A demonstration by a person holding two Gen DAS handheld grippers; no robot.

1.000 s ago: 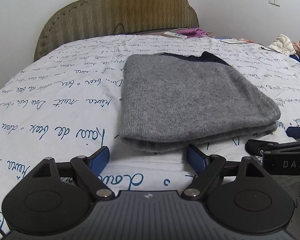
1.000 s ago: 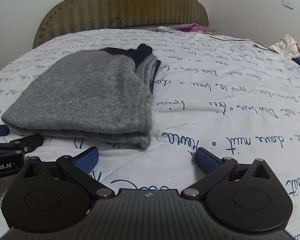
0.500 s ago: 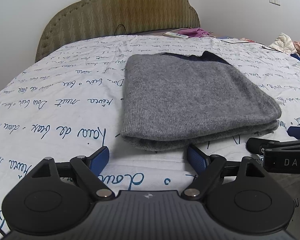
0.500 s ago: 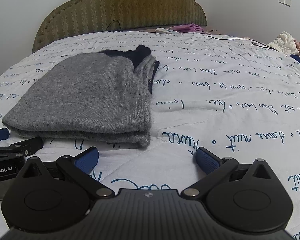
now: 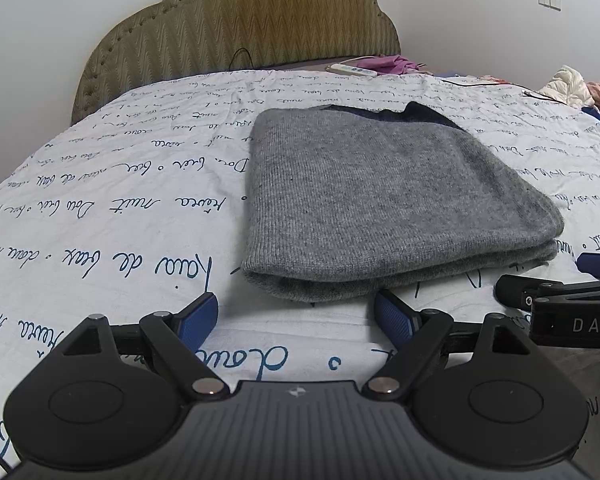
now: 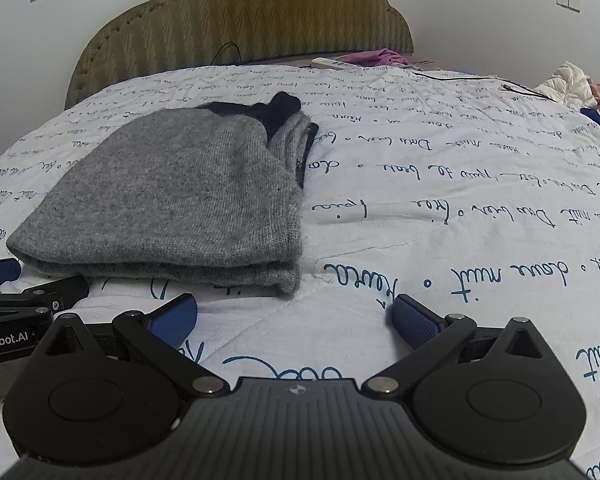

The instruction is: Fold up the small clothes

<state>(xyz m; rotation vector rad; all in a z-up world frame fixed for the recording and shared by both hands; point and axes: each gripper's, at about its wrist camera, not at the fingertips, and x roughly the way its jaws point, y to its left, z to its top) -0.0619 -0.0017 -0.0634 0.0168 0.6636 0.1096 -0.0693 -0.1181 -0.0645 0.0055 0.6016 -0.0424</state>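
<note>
Sweater (image 5: 384, 196), grey and knitted with a dark blue bit at the far end, lay folded in a neat soft stack on the bed (image 5: 112, 216). The bed had a white cover with blue writing all over it. The stack sat just in front of both tools, nearer the left one.

The left gripper (image 5: 296, 314) had its blue fingers (image 5: 198, 314) spread wide, with nothing between them. They sat just short of the near edge of the sweater and did not touch it. The right gripper (image 6: 294, 316) had its fingers (image 6: 414, 320) spread wide too, and they were empty, over bare cover near the stack's corner.

The folding looked done, or almost done, since the layers lay flat on each other. The step in hand seemed to be a pause to look it over. Next, the hands might need to pat the stack flat or fetch another small piece. A gentle touch would be best, because soft knit slides and can fall open.
</note>
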